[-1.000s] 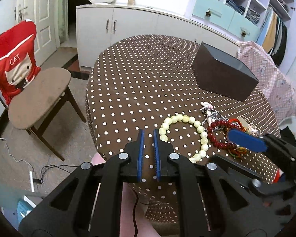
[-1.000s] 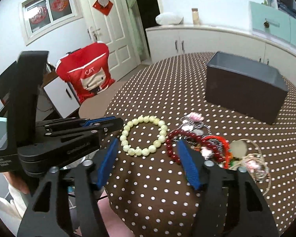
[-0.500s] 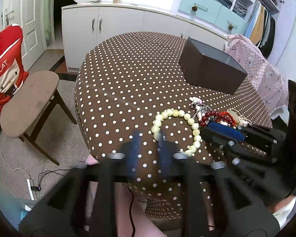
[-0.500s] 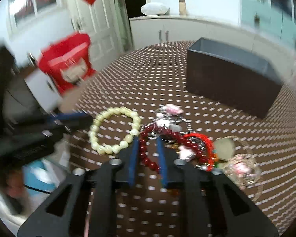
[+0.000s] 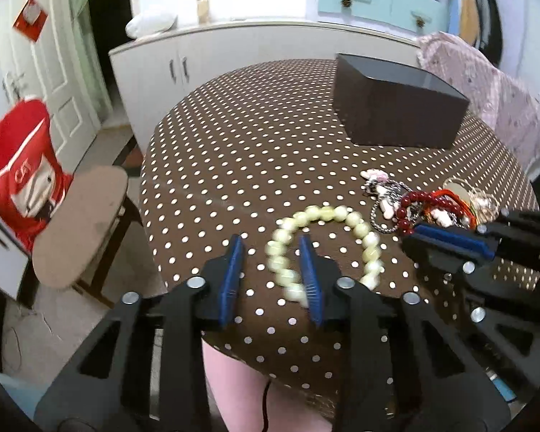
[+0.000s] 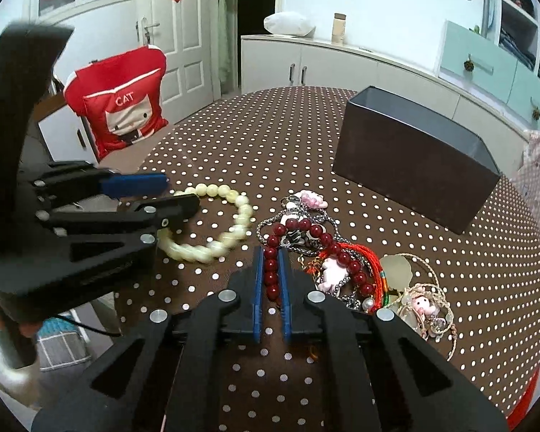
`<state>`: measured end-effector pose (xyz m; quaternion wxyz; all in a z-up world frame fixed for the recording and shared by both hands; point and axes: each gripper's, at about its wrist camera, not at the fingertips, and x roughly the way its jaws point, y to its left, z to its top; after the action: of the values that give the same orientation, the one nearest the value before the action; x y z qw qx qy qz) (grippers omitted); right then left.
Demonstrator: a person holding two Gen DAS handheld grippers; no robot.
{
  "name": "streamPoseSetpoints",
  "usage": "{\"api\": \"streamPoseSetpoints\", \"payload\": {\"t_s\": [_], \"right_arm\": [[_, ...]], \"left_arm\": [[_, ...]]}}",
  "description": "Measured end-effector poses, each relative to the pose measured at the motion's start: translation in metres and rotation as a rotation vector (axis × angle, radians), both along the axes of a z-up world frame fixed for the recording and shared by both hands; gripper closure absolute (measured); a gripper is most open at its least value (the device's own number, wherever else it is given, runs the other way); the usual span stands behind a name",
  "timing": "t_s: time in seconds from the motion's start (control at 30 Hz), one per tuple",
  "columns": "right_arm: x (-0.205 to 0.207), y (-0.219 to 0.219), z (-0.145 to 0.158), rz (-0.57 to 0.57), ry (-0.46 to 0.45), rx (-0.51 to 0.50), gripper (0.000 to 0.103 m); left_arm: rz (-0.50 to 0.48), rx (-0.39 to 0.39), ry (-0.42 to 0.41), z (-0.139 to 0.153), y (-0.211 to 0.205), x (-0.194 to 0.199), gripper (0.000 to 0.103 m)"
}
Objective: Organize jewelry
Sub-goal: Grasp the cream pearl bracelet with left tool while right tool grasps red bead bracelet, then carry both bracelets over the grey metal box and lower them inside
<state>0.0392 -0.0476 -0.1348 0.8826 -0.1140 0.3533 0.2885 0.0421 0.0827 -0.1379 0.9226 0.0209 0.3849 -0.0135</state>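
A round counter [image 5: 255, 151] in a brown cloth with white dots holds a dark open box [image 6: 414, 158] well beyond both pairs of fingers. A chair with a red cover [image 6: 122, 108] stands off to the left. A tangle of chains and charms [image 6: 345, 273] lies just right of the right gripper [image 6: 270, 270], touching the red bead bracelet [image 6: 288, 248]. The right fingers are narrow, closed on the near side of that bracelet; a second ago they were spread wide above it. The left gripper [image 5: 271, 255] has its fingers apart, a moment ago nearly together. The pale green bead bracelet [image 5: 324, 244] lies flat with its left side between those fingers, and the right-hand finger [image 5: 311, 280] is over the ring's inside.
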Motion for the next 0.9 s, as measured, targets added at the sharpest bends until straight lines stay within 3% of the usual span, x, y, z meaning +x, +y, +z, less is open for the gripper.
{"api": "streamPoseSetpoints", "payload": {"t_s": [0.07, 0.2, 0.37, 0.9], "right_arm": [[0.0, -0.003, 0.004, 0.017, -0.003, 0.029, 0.097], [0.002, -0.01, 0.015, 0.009, -0.009, 0.085, 0.097], [0.003, -0.021, 0.032, -0.001, -0.025, 0.141, 0.097], [0.007, -0.05, 0.059, -0.058, -0.084, 0.201, 0.097]], "left_arm": [[-0.026, 0.011, 0.0, 0.001, -0.002, -0.001, 0.091], [-0.027, -0.002, 0.005, 0.003, -0.001, 0.0, 0.092], [-0.055, -0.118, 0.015, 0.01, 0.006, 0.002, 0.094], [-0.055, -0.177, -0.078, 0.047, -0.002, 0.008, 0.094]]}}
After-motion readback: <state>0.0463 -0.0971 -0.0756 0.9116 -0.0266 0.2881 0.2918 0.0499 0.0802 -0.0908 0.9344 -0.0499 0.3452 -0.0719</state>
